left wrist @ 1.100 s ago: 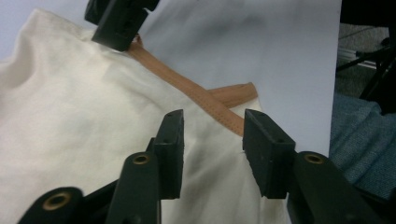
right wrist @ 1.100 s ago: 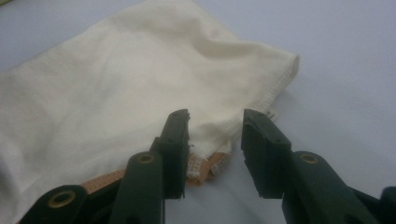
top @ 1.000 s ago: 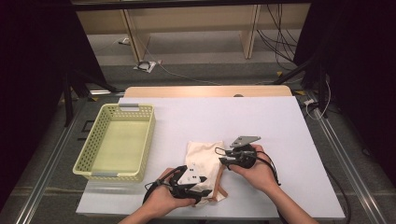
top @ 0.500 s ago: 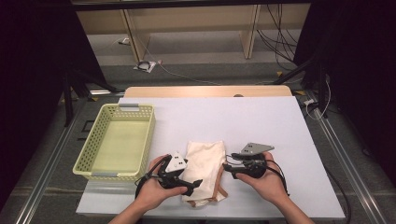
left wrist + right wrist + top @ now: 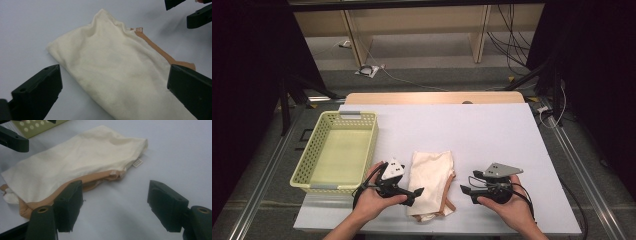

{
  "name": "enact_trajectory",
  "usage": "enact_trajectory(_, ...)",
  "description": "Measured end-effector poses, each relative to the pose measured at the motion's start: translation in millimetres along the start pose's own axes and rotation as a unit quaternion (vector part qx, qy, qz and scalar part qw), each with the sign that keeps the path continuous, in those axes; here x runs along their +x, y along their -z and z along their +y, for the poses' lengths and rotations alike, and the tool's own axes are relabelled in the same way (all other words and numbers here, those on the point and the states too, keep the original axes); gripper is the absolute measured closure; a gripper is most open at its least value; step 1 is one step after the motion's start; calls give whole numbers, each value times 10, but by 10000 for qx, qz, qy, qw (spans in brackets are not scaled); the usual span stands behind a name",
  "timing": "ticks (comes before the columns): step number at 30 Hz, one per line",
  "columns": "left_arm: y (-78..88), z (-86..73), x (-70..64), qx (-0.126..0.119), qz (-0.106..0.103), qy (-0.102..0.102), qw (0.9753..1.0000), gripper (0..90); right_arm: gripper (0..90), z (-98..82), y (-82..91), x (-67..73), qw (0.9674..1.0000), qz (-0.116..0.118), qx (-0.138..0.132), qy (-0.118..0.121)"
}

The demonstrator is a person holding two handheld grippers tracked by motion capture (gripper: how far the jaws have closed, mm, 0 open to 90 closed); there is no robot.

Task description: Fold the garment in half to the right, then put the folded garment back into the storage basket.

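The jaws of both the left gripper [image 5: 416, 191] and the right gripper [image 5: 466, 189] have just been opening and now stand wide, nothing pinched between them. The folded cream cloth [image 5: 431, 181] is thereby released, apparently finished, and lies at lower centre of the high view beside the yellow basket [image 5: 316, 170]. Compared with a second ago, both grippers are drawn apart off the cloth, which is flatter.

This looks like a lab or recording setup, not a home. A white-covered worktop [image 5: 472, 130] fills the middle of the frame, flanked by metal rails [image 5: 267, 175] at left and right. Loose cables [image 5: 512, 45] hang and trail across the grey floor [image 5: 422, 75] along the top, beside bare wooden shelving legs [image 5: 357, 42], with dark curtained sides.
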State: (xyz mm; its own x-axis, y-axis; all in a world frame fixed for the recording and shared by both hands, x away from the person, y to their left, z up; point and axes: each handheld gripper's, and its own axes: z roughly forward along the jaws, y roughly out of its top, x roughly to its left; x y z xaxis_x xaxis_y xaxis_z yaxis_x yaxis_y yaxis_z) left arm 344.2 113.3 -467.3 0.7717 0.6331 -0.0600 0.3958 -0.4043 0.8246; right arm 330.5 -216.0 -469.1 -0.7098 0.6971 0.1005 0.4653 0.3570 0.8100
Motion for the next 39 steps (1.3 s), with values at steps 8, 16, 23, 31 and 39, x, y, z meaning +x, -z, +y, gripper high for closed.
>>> enact_trajectory(8,2,-8,2,-22,-45,12,10000,0,267,-72,77,25,9998,-165,-105,-39)
enact_trajectory(16,0,-1,-26,-1,-57,-17,10000,0,267,-79,77,13,9997,-182,-130,-24)
enact_trajectory(23,-6,3,-38,15,-59,-35,10000,0,252,-64,103,19,9995,-255,-211,13)
enact_trajectory(31,-20,-3,-22,87,-38,69,9999,15,252,-86,140,-47,9988,-390,-295,-90)
enact_trajectory(39,-32,15,-25,78,40,213,9997,56,260,-120,174,-83,9986,-392,-343,-129)
